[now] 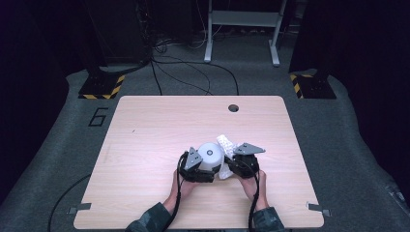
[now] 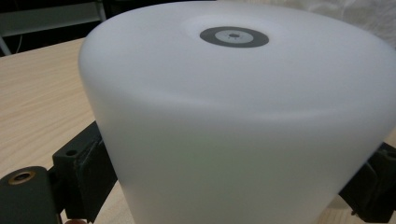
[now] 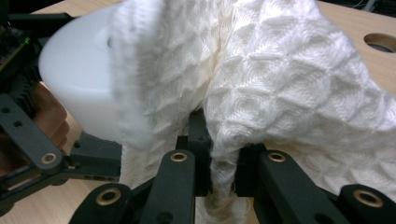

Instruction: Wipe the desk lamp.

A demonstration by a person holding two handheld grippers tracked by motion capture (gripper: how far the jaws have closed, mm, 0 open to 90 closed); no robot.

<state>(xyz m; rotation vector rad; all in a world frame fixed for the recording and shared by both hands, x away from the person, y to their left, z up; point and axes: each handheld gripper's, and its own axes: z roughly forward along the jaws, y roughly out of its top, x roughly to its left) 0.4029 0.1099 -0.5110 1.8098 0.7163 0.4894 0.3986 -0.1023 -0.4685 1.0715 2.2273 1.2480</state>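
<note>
Right gripper (image 3: 219, 186): jaws nearly closed, pinching a fold of the white waffle-knit cloth (image 3: 289, 79); in the right gripper view the cloth rises straight out of the narrow gap between the two black jaws and spreads up and over both sides, draping partly against the white cylinder (image 3: 77, 88) just to its left. Left gripper (image 1: 199, 170): jaws spread wide and clamped on that cylinder; in the left gripper view the cylinder (image 2: 233, 126) stands upright between the two pads, which press on its lower flanks at either side, and its flat top carries a small dark ring with a grey centre (image 2: 234, 37). High view: both grippers sit close together at the near middle of the wooden table (image 1: 145, 145), right gripper (image 1: 238, 162) just beside the cylinder (image 1: 211, 155), cloth (image 1: 226, 143) bunched between them and poking out behind toward the far side. Cloth touches the cylinder's right side and hides part of it from the right gripper's camera. Person's hands and patterned sleeves enter from the near edge. Around: round cable hole (image 1: 233, 108) near the table's far edge, well apart from the work; grey floor beyond with black cables, two yellow-black striped stand bases (image 1: 101, 87), a white metal frame (image 1: 241, 29) at the back, and a "6" marked on the floor (image 1: 98, 117) left of the table.
</note>
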